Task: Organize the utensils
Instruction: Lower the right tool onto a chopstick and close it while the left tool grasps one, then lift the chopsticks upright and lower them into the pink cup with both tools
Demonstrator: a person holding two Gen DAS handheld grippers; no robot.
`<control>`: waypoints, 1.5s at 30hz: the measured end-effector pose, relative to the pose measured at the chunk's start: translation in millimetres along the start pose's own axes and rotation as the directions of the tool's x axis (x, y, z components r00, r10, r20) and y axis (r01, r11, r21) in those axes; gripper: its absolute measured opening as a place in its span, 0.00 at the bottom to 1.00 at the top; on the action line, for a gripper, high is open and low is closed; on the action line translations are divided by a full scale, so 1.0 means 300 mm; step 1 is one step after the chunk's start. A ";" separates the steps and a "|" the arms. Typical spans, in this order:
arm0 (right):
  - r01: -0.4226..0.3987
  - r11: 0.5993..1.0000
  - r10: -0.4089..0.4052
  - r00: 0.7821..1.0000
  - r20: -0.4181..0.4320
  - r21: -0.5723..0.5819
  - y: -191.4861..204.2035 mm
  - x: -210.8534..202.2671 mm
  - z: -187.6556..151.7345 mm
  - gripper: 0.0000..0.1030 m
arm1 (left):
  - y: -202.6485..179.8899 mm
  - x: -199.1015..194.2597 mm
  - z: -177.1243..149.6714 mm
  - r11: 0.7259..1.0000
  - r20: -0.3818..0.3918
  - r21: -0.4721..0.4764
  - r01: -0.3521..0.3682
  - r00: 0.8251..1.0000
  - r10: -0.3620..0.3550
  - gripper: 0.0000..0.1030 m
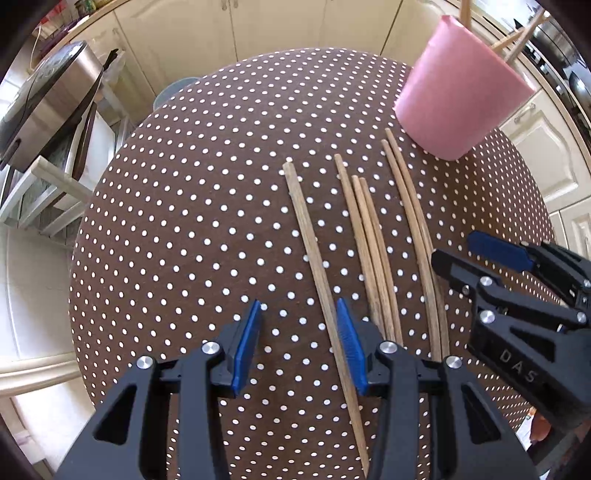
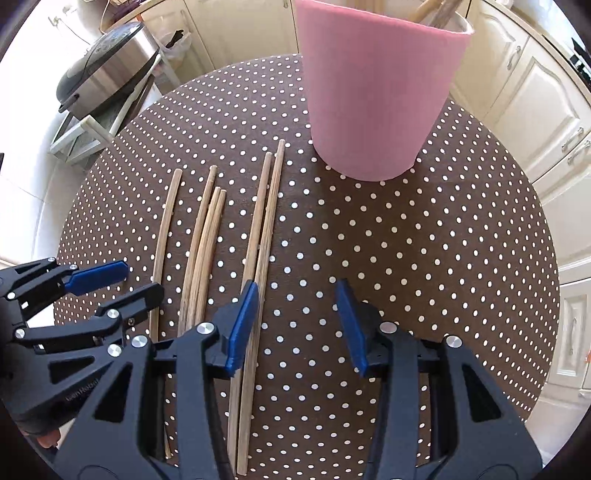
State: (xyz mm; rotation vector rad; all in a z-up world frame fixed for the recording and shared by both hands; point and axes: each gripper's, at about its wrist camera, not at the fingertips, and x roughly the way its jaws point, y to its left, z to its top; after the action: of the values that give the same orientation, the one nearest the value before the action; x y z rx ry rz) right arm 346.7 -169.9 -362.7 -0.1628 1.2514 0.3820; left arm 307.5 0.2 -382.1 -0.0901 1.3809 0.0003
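Left gripper (image 1: 297, 343) low over the surface (image 1: 177, 240), jaws spread wide, nothing between the pads. Lone chopstick (image 1: 317, 273) runs lengthwise through the gap, hard by the right-hand blue pad; contact with that pad not clear. Trio of chopsticks (image 1: 369, 251) lies just outboard of that same finger, far ends fanned slightly. Pair of chopsticks (image 1: 415, 221) further right again, side by side and touching.

Right gripper (image 2: 295, 325) also open wide and empty, hovering over polka-dot cloth. From its own view the pair (image 2: 264, 229) passes under or beside its left blue pad (image 2: 242, 325); cannot tell if touching. Trio (image 2: 205, 240) and lone stick (image 2: 164, 240) lie further left, toward the left gripper (image 2: 110, 284).

Pink cup (image 2: 376, 92) stands upright ahead of the right gripper, slightly right of centre, just beyond the far tips of the pair. Several wooden sticks (image 2: 424, 11) already stand in it. Both grippers close together, side by side, not touching.
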 end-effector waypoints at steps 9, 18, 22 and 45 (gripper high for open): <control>0.075 0.995 -0.079 0.995 -0.062 -0.062 0.070 0.050 0.074 0.41 | 0.043 0.044 0.088 0.999 -0.032 -0.010 -0.035 0.999 0.035 0.42; 0.087 0.993 -0.095 0.992 -0.089 -0.082 0.110 0.077 0.160 0.09 | -0.012 0.051 0.170 0.999 -0.036 -0.009 -0.044 0.998 0.044 0.09; 0.034 0.999 -0.038 0.995 -0.092 -0.043 0.047 0.078 0.156 0.06 | 0.006 0.047 0.165 0.999 -0.011 -0.029 -0.016 1.000 0.015 0.06; -0.303 0.951 0.279 0.924 0.260 0.057 -0.144 -0.386 0.074 0.06 | 0.022 -0.457 0.117 0.950 0.436 -0.009 0.311 0.856 -0.277 0.06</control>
State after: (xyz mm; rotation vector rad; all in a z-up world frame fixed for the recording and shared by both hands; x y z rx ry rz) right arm 352.3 -224.9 -249.9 0.1543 1.0421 0.5804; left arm 315.5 16.4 -241.6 -0.3493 0.9105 -0.1735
